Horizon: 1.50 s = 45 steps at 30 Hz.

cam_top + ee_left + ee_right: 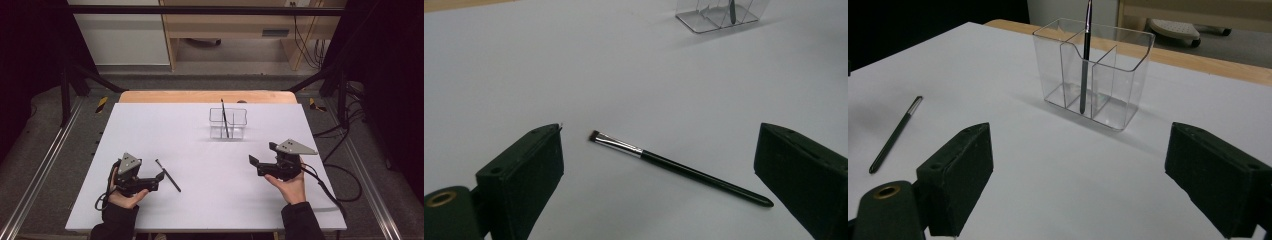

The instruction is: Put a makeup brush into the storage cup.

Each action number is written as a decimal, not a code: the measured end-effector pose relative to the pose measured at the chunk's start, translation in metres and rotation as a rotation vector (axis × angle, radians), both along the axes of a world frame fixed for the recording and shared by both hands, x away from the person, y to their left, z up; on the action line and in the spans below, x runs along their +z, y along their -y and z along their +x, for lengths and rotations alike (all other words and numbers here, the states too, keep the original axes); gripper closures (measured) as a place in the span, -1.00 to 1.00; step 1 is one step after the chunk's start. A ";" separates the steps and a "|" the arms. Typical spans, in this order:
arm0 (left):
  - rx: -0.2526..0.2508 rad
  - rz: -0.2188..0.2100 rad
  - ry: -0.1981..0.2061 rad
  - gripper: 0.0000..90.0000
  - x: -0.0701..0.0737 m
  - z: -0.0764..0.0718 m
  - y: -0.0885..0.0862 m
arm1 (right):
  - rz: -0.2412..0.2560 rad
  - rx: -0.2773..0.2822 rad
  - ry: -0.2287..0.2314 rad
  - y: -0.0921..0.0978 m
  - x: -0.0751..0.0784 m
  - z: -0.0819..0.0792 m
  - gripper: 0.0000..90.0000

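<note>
Thin black makeup brush with silver ferrule lies flat on white table, between spread left gripper jaws, untouched. Right gripper spread, empty; its view shows clear plastic divided organizer holding another upright brush.

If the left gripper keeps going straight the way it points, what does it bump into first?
Probably the black brush lying flat on the white table, right ahead between the open left gripper's jaws.

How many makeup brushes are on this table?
2. One brush lies flat on the white table, just ahead of the left gripper. The other brush stands upright in the clear organizer farther back. None looks hidden.
</note>
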<state>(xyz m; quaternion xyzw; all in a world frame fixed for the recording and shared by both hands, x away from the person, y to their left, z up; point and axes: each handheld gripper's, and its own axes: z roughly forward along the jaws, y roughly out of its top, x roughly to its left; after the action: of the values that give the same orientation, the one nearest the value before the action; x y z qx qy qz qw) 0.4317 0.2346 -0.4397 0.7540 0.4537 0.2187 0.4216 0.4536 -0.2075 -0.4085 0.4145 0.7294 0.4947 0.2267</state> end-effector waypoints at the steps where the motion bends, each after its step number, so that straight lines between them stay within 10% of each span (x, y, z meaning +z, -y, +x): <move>1: 0.002 0.004 -0.003 -0.88 -0.001 0.000 0.001 | -0.002 0.002 -0.002 0.000 -0.001 -0.001 -0.73; 45: 0.049 0.163 -0.160 -0.64 -0.039 0.019 0.050 | 0.001 0.006 0.003 0.003 -0.004 -0.017 -0.76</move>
<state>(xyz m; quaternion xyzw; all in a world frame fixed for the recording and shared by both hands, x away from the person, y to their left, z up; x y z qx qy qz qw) 0.4503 0.1841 -0.4783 0.7895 0.4848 0.2042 0.3161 0.4367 -0.2103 -0.4129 0.4116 0.7300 0.4964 0.2264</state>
